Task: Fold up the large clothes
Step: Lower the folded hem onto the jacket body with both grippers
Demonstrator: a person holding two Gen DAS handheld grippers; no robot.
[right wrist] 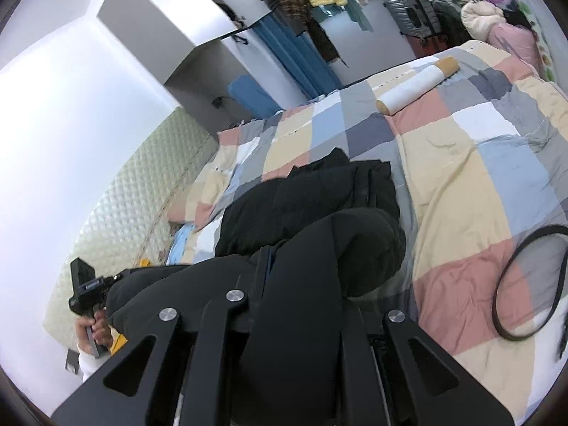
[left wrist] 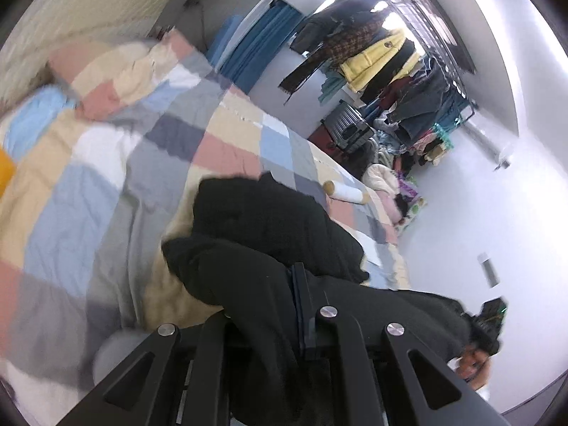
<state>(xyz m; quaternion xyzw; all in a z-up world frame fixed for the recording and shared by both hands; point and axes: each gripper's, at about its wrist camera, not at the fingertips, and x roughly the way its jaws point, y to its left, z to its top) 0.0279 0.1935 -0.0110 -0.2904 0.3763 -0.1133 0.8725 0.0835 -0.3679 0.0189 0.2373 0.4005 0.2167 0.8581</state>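
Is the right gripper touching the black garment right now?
Touching. The right wrist view shows the black garment draped over and between the jaws of the right gripper, fabric bunched directly against them.

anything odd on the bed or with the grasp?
Mostly normal. Both tongs grip the black garment, which is bunched rather than flat. Stray items share the checked quilt: a white roll and a black cable loop near the fold area.

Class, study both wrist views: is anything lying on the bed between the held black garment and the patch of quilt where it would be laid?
Nothing visible does. Both grippers grip the black garment; the white roll lies apart on the quilt.
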